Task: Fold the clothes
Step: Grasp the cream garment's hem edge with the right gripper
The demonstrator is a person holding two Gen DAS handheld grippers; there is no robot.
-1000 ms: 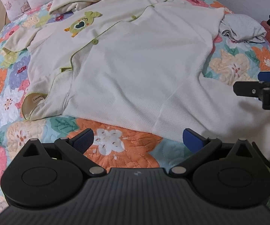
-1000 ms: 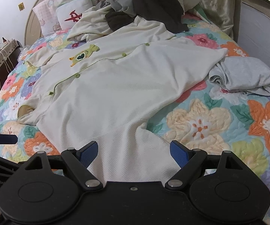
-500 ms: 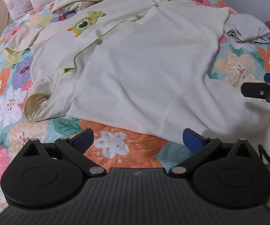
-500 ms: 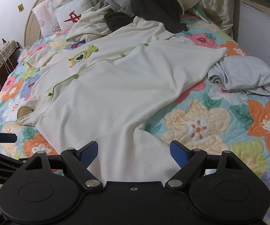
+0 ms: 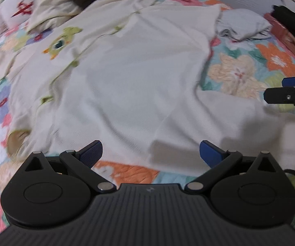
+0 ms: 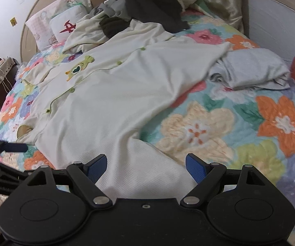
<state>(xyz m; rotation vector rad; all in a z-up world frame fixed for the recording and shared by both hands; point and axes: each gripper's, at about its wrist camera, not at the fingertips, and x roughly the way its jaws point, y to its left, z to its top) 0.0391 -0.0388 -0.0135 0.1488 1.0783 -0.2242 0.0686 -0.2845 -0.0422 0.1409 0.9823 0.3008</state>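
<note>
The left gripper (image 5: 150, 153) is held wide apart, nothing between its blue pads (image 5: 92, 153), right over the near edge of the cream pajama top (image 5: 131, 78). The right gripper (image 6: 146, 169) is likewise spread, pads empty, hovering above a sleeve-like strip of the same garment that runs toward the camera. Each gripper is glimpsed at the edge of the other's view, one beside the other along the near side of the bed.

The pajama top is laid out across the floral quilt (image 6: 250, 127), green buttons (image 6: 119, 62) down the placket, a green cartoon patch (image 6: 78, 69) on the chest, collar near the left edge. A crumpled grey garment (image 6: 254, 69) is seen just beside the top's far right corner. Dark clothes (image 6: 151, 4) and more cream fabric are piled near the headboard, alongside a white pillow with a red mark (image 6: 67, 25). The left wrist view is blurred.
</note>
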